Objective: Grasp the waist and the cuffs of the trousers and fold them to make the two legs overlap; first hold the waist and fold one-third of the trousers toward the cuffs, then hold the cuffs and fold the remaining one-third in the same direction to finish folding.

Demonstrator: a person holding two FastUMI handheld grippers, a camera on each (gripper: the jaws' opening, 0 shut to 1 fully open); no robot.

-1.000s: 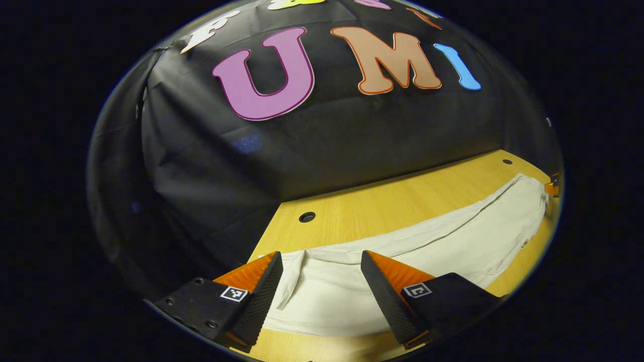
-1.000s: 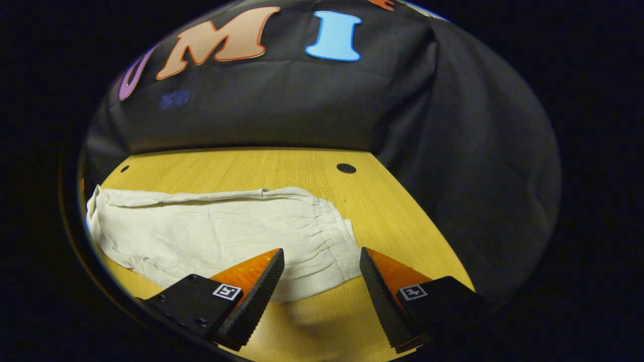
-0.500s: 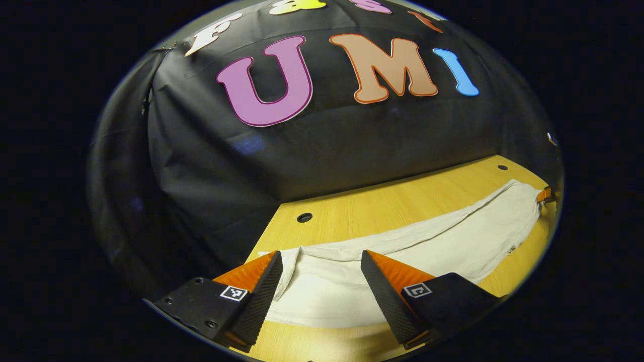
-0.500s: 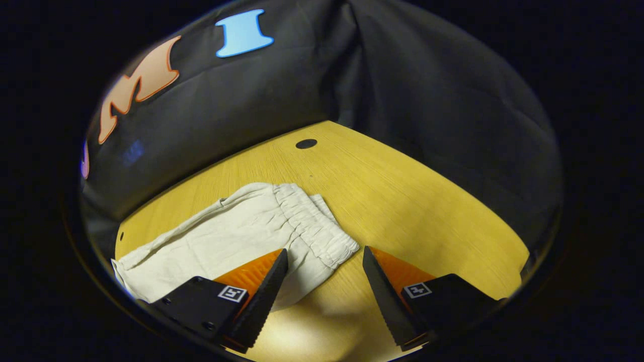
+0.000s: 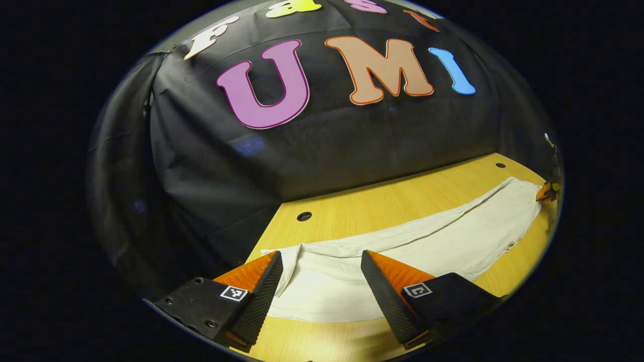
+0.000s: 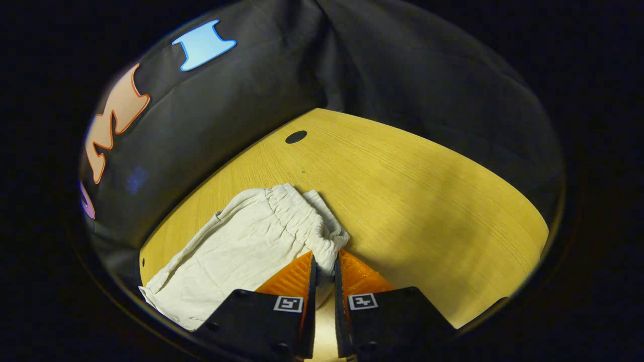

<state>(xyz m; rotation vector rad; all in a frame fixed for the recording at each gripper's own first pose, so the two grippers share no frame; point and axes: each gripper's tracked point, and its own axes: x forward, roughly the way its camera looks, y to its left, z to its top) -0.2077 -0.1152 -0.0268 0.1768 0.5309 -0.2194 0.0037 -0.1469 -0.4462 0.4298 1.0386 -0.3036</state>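
Right gripper view, bottom centre: right gripper (image 6: 323,262), fingers clenched on the trousers' (image 6: 241,246) waist hem. Left gripper view, bottom: left gripper (image 5: 321,281), fingers spread over the cuff end, ungrasped. Trousers lie flat along worktop (image 6: 427,201). Likely grasp step; next, left should close on cuffs.

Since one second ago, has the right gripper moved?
Yes. In the right gripper view the table hole has slid left and up, so the right gripper swung to the right, toward the waist of the trousers, and its tongs closed on it.
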